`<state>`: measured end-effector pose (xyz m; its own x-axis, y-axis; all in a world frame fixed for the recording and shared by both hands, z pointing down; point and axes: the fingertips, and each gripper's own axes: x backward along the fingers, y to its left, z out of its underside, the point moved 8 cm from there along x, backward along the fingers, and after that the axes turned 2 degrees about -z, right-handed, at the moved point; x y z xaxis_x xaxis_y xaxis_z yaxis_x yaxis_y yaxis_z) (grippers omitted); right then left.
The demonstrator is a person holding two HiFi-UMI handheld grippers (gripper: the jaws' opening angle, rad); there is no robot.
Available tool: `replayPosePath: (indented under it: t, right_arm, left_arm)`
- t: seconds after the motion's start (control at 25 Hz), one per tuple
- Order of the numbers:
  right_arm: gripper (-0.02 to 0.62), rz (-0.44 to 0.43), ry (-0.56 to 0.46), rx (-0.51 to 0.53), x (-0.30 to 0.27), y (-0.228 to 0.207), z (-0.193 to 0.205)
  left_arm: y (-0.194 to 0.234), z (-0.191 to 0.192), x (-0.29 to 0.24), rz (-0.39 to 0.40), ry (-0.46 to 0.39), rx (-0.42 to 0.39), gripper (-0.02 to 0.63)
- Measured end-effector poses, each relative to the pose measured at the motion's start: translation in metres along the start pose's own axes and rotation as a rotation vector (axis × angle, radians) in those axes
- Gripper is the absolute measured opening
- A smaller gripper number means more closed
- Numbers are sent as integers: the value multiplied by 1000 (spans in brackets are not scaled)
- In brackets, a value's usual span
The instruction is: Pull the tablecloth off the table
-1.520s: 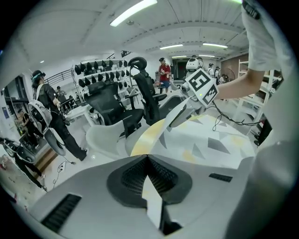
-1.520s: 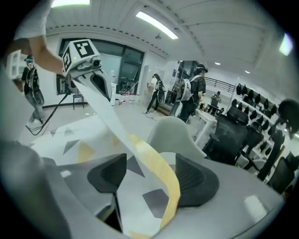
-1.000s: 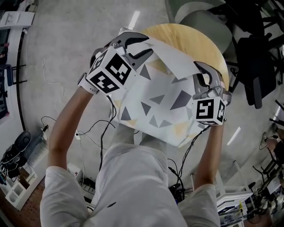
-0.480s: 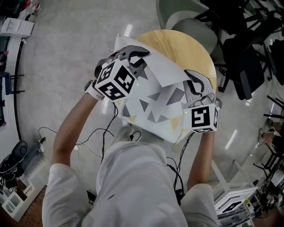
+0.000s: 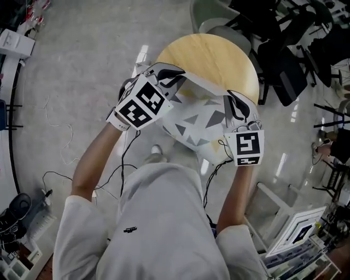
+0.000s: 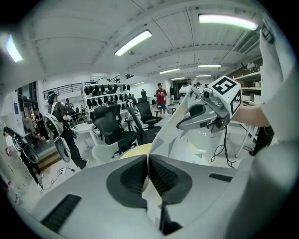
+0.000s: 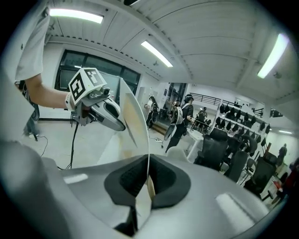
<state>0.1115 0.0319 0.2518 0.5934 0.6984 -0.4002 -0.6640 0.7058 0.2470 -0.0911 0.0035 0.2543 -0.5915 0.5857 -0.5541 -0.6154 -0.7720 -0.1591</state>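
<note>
A white tablecloth (image 5: 199,117) with grey triangles hangs stretched between my two grippers, over the near edge of the round wooden table (image 5: 210,54). My left gripper (image 5: 173,75) has just been closing and is now shut on the cloth's left edge, which is pinched between its pads (image 6: 161,175). From there the cloth (image 6: 175,140) runs up to the right gripper (image 6: 184,122). My right gripper (image 5: 236,104) is shut on the cloth's right edge. That edge (image 7: 133,121) rises thin from its pads (image 7: 161,179) towards the left gripper (image 7: 117,122).
Black office chairs (image 5: 284,60) and a pale chair (image 5: 219,16) stand beyond the table. Cables (image 5: 126,164) trail over the floor by my legs, and a white frame (image 5: 273,202) stands at the lower right. People (image 6: 60,126) stand among more chairs (image 6: 110,128) across the room.
Both grippers have risen and drawn back towards me with the cloth. The left jaws went from open to shut on it. More bare wood shows on the tabletop.
</note>
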Motion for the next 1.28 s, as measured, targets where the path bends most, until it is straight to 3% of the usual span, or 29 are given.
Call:
replayPosePath:
  t: [0.16, 0.28, 0.48, 0.8, 1.28]
  right_arm:
    - [12, 15, 33, 12, 46, 52, -16]
    - [12, -42, 68, 8, 76, 96, -20]
    - [12, -90, 71, -88, 112, 146, -9]
    - [14, -123, 7, -179, 151, 164, 2]
    - [18, -227, 36, -139, 189, 144, 18]
  left_arm:
    - [-41, 12, 59, 12, -10, 60, 8]
    - [-68, 30, 98, 18, -25, 130, 8]
    - [-115, 52, 143, -15, -50, 229, 9]
    - [-160, 52, 177, -67, -41, 280, 9]
    - [-210, 42, 173, -67, -6, 360, 9]
